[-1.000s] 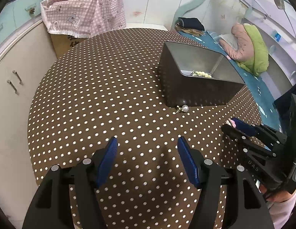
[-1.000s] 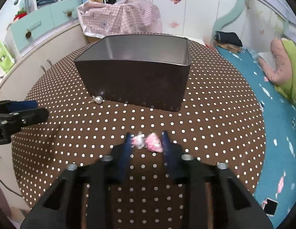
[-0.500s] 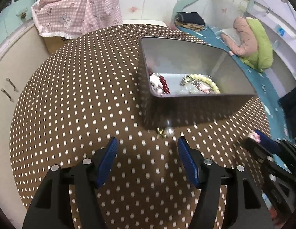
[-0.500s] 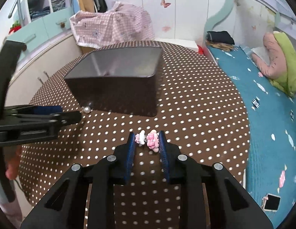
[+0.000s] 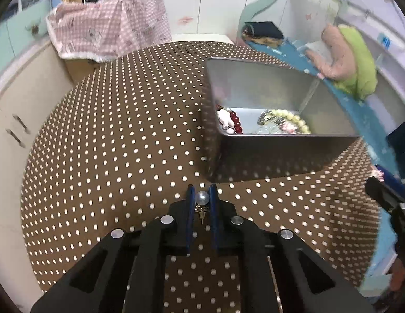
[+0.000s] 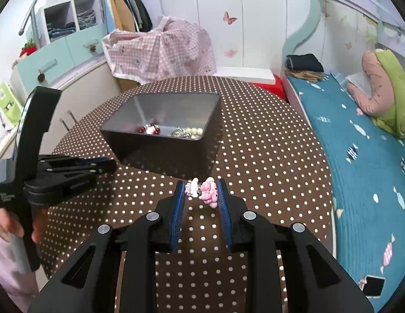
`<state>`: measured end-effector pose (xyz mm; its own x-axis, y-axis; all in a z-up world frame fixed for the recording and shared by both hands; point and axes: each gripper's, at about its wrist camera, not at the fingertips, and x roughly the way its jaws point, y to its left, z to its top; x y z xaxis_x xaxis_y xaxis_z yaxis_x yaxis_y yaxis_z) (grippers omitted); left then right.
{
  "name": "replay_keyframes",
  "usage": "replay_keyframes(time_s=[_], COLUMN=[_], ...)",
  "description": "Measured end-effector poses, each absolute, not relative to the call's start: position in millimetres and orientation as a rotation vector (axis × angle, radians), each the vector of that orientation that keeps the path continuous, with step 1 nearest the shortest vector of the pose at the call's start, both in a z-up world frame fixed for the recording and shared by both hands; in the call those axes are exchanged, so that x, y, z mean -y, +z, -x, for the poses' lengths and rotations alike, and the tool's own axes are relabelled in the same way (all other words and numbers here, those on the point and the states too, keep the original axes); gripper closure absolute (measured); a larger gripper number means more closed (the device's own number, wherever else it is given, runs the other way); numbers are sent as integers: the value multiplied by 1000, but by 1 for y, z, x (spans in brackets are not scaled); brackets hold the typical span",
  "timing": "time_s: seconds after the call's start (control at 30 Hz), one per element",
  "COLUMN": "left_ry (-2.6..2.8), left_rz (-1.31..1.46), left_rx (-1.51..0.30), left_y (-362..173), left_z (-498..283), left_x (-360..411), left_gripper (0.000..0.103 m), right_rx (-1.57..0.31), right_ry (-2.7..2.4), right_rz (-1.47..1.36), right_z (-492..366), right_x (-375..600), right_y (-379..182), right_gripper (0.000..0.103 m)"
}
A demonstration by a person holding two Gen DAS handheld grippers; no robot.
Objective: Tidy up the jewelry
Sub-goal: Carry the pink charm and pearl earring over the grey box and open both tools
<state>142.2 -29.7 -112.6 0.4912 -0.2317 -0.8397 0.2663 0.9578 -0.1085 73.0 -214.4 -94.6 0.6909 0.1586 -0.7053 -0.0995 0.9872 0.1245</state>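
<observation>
My left gripper (image 5: 202, 195) is shut on a pearl earring (image 5: 202, 198), right in front of the near wall of the dark metal box (image 5: 267, 156). The box holds a red bead piece (image 5: 235, 122) and a pale bead bracelet (image 5: 288, 118). My right gripper (image 6: 201, 190) is shut on a pink and white cartoon charm (image 6: 202, 189), held above the table, in front of the box (image 6: 166, 151). The left gripper (image 6: 72, 172) also shows at the left of the right wrist view.
A round table with a brown dotted cloth (image 5: 111, 130) carries the box. A pink checked cloth (image 5: 108, 31) covers something behind it. A bed with a teal sheet (image 6: 364, 156) lies to the right, a cream cabinet (image 5: 14, 109) to the left.
My left gripper moved up to the box and closed on the pearl earring. My right gripper rose with the charm, so the box's inside now shows.
</observation>
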Motion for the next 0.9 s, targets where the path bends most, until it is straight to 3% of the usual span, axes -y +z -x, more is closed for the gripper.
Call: replay_keyframes(time_s=[0.3, 0.77, 0.87, 0.9], left_ry=[-384, -474, -488, -490], left_rz=[76, 64, 45, 44], left_rx=[-967, -803, -836, -850], left_y=[-79, -9, -17, -21], left_z=[-134, -144, -156, -161], left_x=[-2, 35, 43, 44], left_gripper=[93, 93, 92, 92], right_rx=[-753, -591, -630, -654], right_ry=[145, 175, 175, 171], right_rz=[-79, -118, -167, -188], right_z=[-68, -107, -126, -132], right_x=[203, 190, 194, 196], right_y=[-75, -12, -21, -26], right_gripper=[77, 77, 74, 62])
